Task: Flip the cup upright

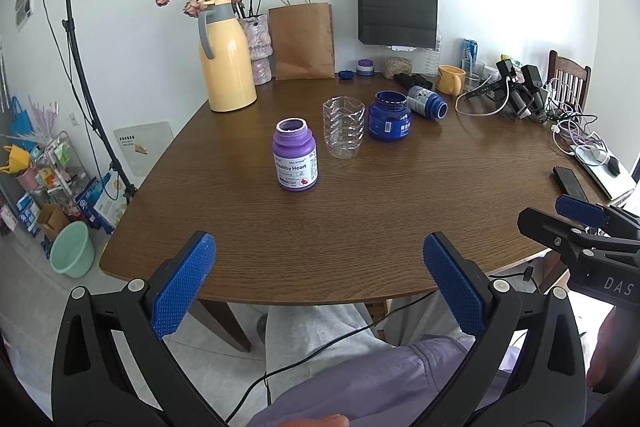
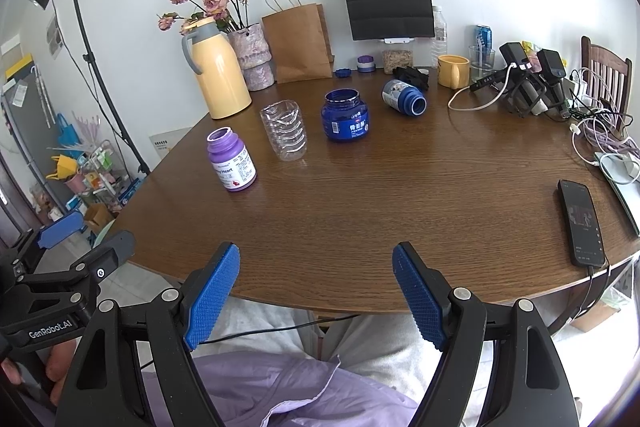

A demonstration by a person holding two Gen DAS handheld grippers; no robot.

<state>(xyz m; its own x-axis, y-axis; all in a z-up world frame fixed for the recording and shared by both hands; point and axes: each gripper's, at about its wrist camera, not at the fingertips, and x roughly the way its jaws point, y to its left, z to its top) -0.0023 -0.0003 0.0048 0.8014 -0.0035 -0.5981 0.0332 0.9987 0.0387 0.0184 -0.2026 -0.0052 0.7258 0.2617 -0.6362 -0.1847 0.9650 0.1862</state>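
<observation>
The clear plastic cup sits mid-table, standing with its long axis vertical and the open mouth pointing up. Looks empty to me, just ribbed see-through walls. It's between the purple bottle on its near left and the dark blue jar just to its right, close to both but I can't tell if it's touching either. Both of those stand upright with no lids, mouths up; can't see any contents. Farther right, a second blue bottle lies on its side, open mouth aimed right and toward the near edge.

Both grippers hang back over the near edge of the wooden table, well apart from the cup. Left gripper has its jaws spread wide with nothing between them, and same for the right gripper.
</observation>
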